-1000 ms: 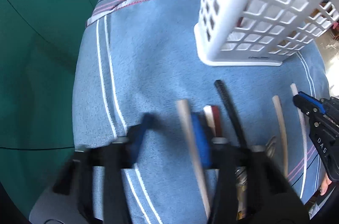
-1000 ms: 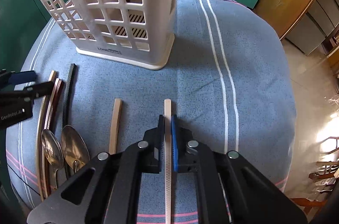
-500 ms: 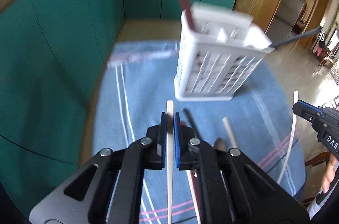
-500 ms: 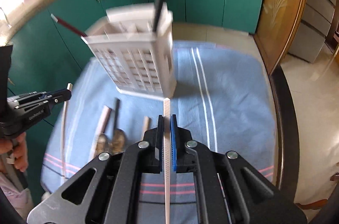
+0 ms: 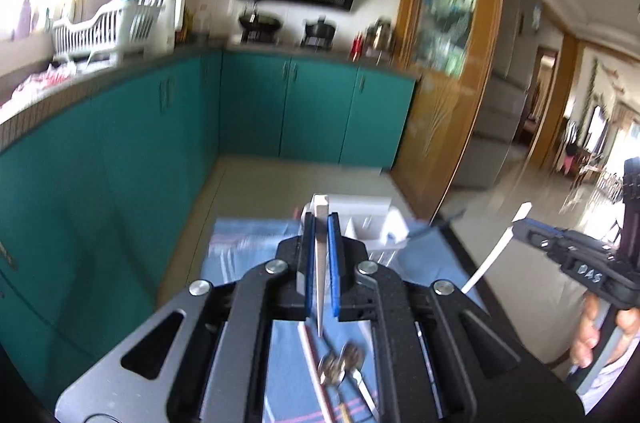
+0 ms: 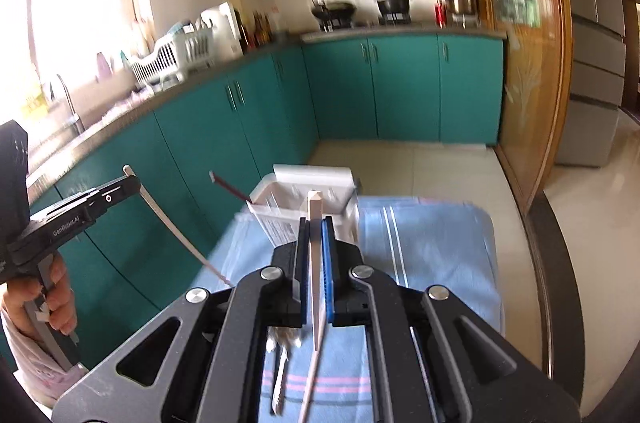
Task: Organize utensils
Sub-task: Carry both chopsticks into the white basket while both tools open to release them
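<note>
My left gripper (image 5: 320, 219) is shut on a pale chopstick (image 5: 319, 283), held in the air above the blue cloth (image 5: 240, 255). My right gripper (image 6: 314, 223) is shut on a second pale chopstick (image 6: 315, 203), also lifted. The white slotted utensil basket (image 5: 368, 223) (image 6: 304, 189) stands on the cloth just beyond both tips. A red chopstick (image 6: 230, 187) leans out of it, as does a dark utensil (image 5: 432, 229). Each gripper shows in the other's view: the right gripper (image 5: 520, 223) and the left gripper (image 6: 134, 183), each with its stick hanging down.
Spoons (image 5: 340, 367) (image 6: 280, 351) and other sticks lie on the cloth under the grippers. Teal cabinets (image 6: 400, 91) run along the left and far side, with a tiled floor between. A wooden glass-door frame (image 6: 520, 63) stands at the right. A person's hands hold both grippers.
The left jaws closed on a chopstick on the cloth. Both grippers then rose and tipped up, carrying their chopsticks, so the basket now sits low and the kitchen fills the views.
</note>
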`<state>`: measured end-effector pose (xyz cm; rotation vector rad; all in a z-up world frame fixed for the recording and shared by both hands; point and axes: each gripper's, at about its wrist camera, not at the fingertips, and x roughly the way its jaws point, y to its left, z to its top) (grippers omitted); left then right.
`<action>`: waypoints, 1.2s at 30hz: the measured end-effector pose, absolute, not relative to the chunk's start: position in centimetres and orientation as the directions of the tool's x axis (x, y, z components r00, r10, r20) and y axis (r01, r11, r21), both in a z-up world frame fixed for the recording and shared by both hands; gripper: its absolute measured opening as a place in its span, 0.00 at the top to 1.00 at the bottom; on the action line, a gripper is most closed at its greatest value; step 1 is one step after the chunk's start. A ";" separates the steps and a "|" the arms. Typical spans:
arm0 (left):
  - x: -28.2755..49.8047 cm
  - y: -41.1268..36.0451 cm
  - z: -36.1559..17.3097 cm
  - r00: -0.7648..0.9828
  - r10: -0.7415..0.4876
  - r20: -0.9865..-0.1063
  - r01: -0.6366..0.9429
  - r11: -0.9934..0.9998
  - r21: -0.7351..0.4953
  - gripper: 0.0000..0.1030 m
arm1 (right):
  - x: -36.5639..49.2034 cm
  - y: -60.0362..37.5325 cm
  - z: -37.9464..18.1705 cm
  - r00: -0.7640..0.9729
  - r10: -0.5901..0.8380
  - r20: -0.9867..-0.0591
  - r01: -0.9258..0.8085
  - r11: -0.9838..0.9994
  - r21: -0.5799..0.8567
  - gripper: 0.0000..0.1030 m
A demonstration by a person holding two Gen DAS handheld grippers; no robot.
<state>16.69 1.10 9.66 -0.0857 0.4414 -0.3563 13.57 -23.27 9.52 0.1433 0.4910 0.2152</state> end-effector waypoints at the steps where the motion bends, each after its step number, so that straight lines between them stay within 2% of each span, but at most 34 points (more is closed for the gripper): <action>1: 16.7 1.0 11.0 0.855 -0.376 -0.357 0.339 0.926 -0.165 0.94 | 13.5 -23.3 10.2 0.868 0.247 -0.430 -0.180 0.965 0.191 0.93; 5: 16.7 0.6 14.8 0.885 -0.415 -0.210 0.387 0.907 -0.165 0.94 | 15.6 -23.5 13.5 0.912 0.234 -0.338 -0.171 0.964 0.206 0.93; 8: 18.2 0.1 16.8 0.902 -0.392 -0.180 0.362 0.915 -0.180 0.94 | 16.9 -23.5 15.6 0.954 0.140 -0.266 -0.095 0.980 0.176 0.93; 11: 20.0 -0.1 17.0 0.929 -0.342 -0.139 0.313 0.929 -0.195 0.94 | 18.4 -23.8 16.0 0.974 0.091 -0.206 -0.048 0.977 0.206 0.93; 16: 23.3 0.0 15.1 0.960 -0.257 -0.113 0.224 0.943 -0.245 0.94 | 21.1 -23.9 13.4 0.969 0.075 -0.235 -0.017 0.971 0.239 0.93; 21: 25.6 0.3 13.7 0.964 -0.241 -0.117 0.196 0.932 -0.304 0.94 | 23.4 -23.3 9.2 0.946 0.081 -0.315 -0.007 0.973 0.229 0.93; 27: 27.3 -1.7 12.5 0.966 -0.230 -0.119 0.193 0.945 -0.265 0.94 | 24.5 -22.6 5.9 0.926 0.092 -0.365 -0.008 0.974 0.225 0.93; 33: 29.6 -4.0 8.6 0.953 -0.209 -0.218 0.172 0.969 -0.175 0.94 | 24.3 -22.2 4.4 0.921 0.101 -0.377 -0.024 0.979 0.203 0.93; 36: 30.5 -3.9 6.7 0.941 -0.202 -0.271 0.158 0.972 -0.174 0.94 | 23.9 -22.5 4.4 0.921 0.099 -0.376 -0.026 0.981 0.193 0.93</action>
